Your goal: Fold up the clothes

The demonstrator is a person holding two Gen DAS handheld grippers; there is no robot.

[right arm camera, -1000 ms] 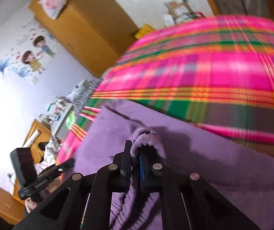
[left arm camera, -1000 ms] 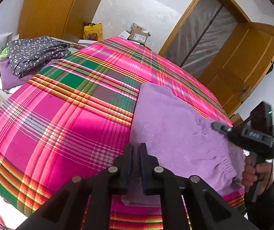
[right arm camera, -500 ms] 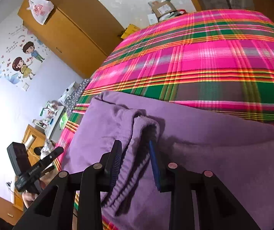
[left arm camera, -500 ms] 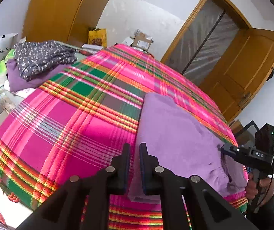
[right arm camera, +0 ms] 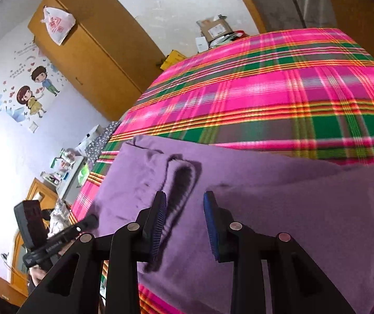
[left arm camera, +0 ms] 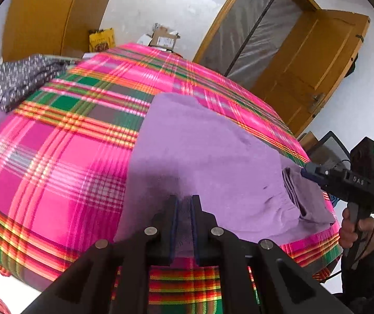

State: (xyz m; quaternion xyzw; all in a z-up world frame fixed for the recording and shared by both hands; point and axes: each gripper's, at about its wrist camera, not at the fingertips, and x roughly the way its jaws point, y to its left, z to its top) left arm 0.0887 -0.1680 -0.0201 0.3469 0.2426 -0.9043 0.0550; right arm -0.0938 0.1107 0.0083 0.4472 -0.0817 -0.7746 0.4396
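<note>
A purple fleece garment (left arm camera: 213,157) (right arm camera: 304,209) lies folded flat on the pink plaid bedspread (left arm camera: 56,170) (right arm camera: 291,91). My left gripper (left arm camera: 184,201) is shut, its tips low over the garment's near edge; whether cloth is pinched between them does not show. From the right wrist view the left gripper (right arm camera: 92,219) sits at the garment's left border. My right gripper (right arm camera: 185,204) is open with nothing in it, just above a raised elastic fold (right arm camera: 181,172). In the left wrist view a hand (left arm camera: 351,230) holds the right gripper (left arm camera: 307,170) at the garment's gathered end.
A stack of folded clothes (left arm camera: 22,78) sits at the bed's far left corner. Boxes (left arm camera: 163,36) stand behind the bed, a wooden door (left arm camera: 317,60) at the right, a wardrobe (right arm camera: 95,52) and a cluttered side table (right arm camera: 66,167) on the left.
My right gripper has opened and let go of the fold, which now rests on the garment. My left gripper pulled back, then came down nearer the garment's near edge, still shut.
</note>
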